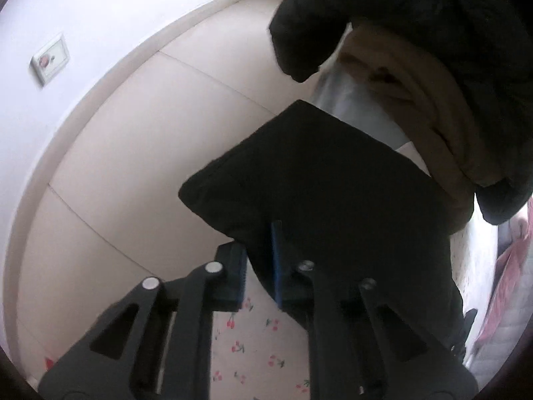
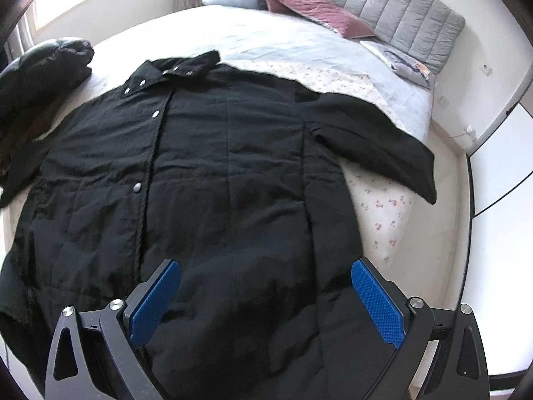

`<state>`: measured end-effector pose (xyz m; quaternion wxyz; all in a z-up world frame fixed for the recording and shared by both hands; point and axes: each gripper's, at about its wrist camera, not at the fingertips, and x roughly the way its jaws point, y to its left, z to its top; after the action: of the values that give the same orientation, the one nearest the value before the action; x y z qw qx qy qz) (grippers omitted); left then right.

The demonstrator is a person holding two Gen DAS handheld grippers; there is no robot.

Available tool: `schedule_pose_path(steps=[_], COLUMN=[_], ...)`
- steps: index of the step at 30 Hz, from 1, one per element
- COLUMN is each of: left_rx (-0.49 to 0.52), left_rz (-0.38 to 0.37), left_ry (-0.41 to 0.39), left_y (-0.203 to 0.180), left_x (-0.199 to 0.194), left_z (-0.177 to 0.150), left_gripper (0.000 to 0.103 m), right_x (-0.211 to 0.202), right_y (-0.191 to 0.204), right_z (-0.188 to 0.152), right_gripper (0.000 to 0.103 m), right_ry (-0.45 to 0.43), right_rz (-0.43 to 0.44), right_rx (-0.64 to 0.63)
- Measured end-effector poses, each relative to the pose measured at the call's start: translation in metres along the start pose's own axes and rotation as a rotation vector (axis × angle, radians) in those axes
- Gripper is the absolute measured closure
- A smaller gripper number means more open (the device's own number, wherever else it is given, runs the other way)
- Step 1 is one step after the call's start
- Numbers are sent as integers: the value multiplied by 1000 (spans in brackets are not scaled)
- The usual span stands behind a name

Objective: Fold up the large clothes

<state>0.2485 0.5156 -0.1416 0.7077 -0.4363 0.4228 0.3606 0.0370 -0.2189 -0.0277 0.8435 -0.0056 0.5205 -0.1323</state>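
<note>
The black coat [image 2: 216,183] lay front-up on the bed [image 2: 299,43], its long axis running from the hem at six o'clock to the collar [image 2: 186,63] at eleven o'clock, one sleeve [image 2: 376,140] pointing toward four o'clock. The right gripper [image 2: 266,303] hovered over the hem, jaws spread wide. The left gripper [image 1: 260,260] pinched a black cuff [image 1: 316,180] between its nearly closed pads.
</note>
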Motion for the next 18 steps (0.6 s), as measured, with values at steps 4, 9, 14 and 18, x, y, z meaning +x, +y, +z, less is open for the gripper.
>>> schedule_pose_path(steps=[4,9,14,18], left_rx=[105,139,272,436], left_rz=[26,-50,-134,-189], left_ry=[-128,-118,-114,-80], left_y=[-18,-27,-47,-70], left_x=[-23,-60,-92,-112], left_z=[-27,-46,-86,-132], left_gripper=[63,37,30,28], right_x=[-7,-10,16,58], right_y=[-43,-117,-192,-250], right_z=[7,14,16,15], right_gripper=[0,0,0,0], right_ry=[-75,-201,-180,-135], right_rz=[34,97,222,305], right_rx=[95,257,425,599])
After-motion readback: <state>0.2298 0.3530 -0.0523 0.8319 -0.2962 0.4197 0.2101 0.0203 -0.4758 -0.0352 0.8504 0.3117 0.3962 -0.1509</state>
